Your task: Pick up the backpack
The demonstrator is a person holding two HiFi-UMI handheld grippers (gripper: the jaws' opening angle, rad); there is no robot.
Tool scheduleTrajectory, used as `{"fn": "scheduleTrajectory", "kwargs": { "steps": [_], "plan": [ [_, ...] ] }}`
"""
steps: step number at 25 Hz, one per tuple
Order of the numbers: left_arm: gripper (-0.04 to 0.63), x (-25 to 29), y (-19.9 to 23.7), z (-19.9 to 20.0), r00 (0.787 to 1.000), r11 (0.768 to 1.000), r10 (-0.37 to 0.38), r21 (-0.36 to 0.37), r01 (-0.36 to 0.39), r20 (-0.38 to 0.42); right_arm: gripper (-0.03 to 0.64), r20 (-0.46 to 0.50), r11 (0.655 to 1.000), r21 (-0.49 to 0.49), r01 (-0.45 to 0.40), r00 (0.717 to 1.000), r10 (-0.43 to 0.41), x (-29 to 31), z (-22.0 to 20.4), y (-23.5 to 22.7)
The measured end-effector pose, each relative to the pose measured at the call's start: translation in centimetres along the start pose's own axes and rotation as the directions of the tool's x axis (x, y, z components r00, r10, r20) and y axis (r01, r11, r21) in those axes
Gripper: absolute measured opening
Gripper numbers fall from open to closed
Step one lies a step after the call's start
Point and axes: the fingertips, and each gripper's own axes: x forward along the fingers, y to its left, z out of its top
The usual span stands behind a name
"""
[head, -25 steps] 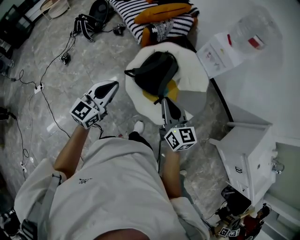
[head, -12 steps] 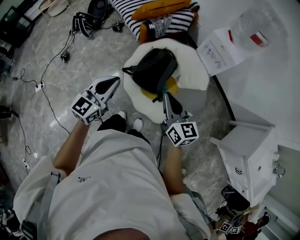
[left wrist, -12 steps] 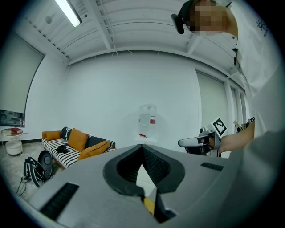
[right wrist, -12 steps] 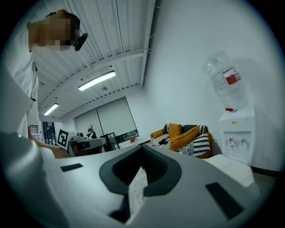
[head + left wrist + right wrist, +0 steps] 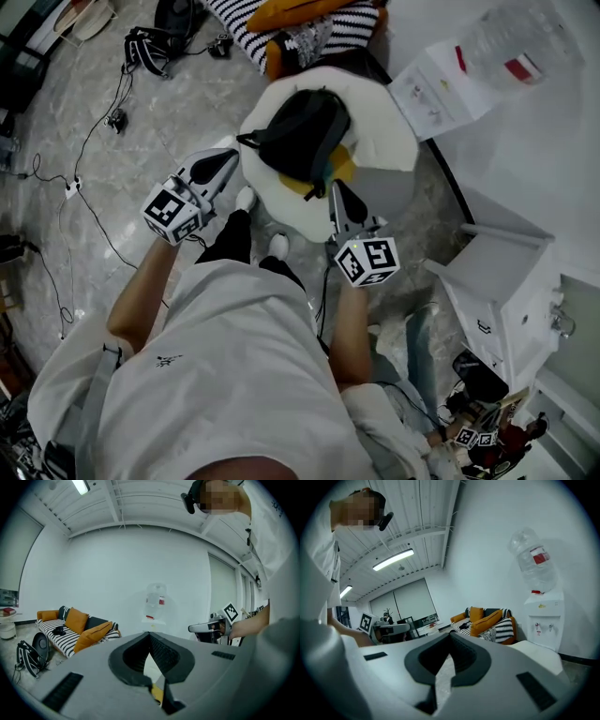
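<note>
Black backpack (image 5: 302, 131) lies ungrasped; my left tool (image 5: 227, 160) and right tool (image 5: 336, 190), both pressed together, have closed in beside it

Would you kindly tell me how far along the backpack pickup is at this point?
Done: only the positioning. The left gripper and right gripper are at the near side of the white seat. In hand: nothing, as both pairs of jaws are shut and empty. Left: the black backpack lies on the seat, held by neither gripper, so opening, gripping and lifting all remain.
</note>
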Motion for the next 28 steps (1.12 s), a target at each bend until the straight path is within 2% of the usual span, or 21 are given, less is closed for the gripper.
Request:
{"fn": "scheduleTrajectory", "kwargs": {
  "steps": [4, 9, 13, 18, 28],
  "plan": [
    [0.002, 2.9, 3.4, -1.4, 0.998, 0.999, -0.044, -0.010, 0.044, -0.055, 0.006, -0.013, 0.998, 0.004, 0.056, 0.998, -0.056, 2.7, -0.1, -2.0],
    [0.002, 6.2, 7.4, -2.7, 0.992, 0.994, -0.099, -0.045, 0.096, -0.073, 0.006, -0.026, 0.992, 0.053, 0.112, 0.993, -0.111, 6.3, -1.2, -4.8],
    [0.002, 8.7, 9.7, -4.4, 0.986, 0.990, -0.134, -0.059, 0.129, -0.098, 0.006, -0.081, 0.987, 0.040, 0.157, 0.985, -0.153, 8.6, -3.1, -6.9],
    [0.003, 11.2, 11.0, -6.9, 0.975, 0.985, -0.171, -0.057, 0.164, -0.140, 0.006, -0.139, 0.981, 0.048, 0.186, 0.974, -0.178, 10.1, -6.2, -9.4],
    [0.002, 16.6, 13.5, -12.6, 0.958, 0.980, -0.199, -0.054, 0.192, -0.205, 0.006, -0.202, 0.964, 0.080, 0.253, 0.951, -0.233, 13.1, -12.0, -15.4]
  ]
}}
